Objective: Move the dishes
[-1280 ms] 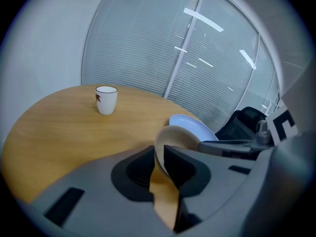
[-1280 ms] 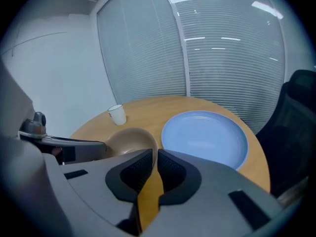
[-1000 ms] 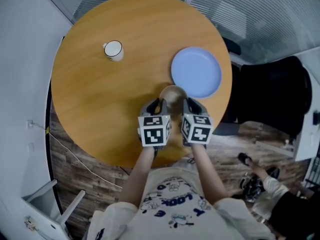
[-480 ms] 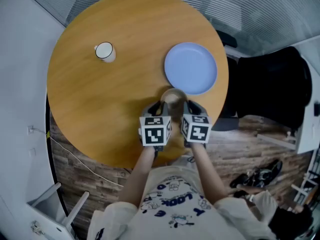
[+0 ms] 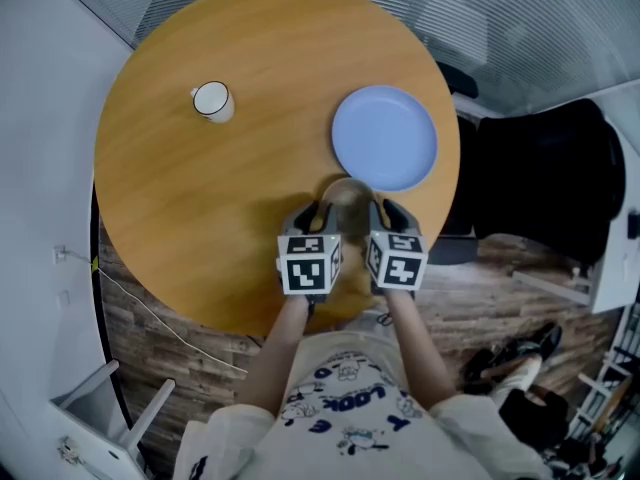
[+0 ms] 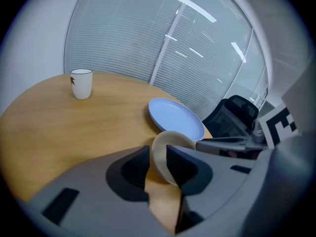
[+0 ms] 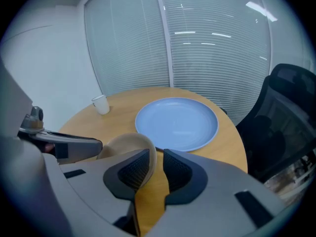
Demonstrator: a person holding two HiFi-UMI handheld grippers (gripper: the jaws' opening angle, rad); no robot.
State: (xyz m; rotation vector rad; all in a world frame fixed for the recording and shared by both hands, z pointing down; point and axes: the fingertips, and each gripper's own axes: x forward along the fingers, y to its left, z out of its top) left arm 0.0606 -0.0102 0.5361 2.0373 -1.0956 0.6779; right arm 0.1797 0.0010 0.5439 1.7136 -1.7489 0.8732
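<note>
There's the round surface, and the person stands right at its near edge. Far over on the left, toward the back, the cup stands upright on it, well apart from everything else. On the right half lies the plate, close to the right rim. Just beside the plate's near-left edge comes the bowl, between plate and person. Off the surface, beyond its right rim, stands an office chair. Behind it all run window blinds.
</note>
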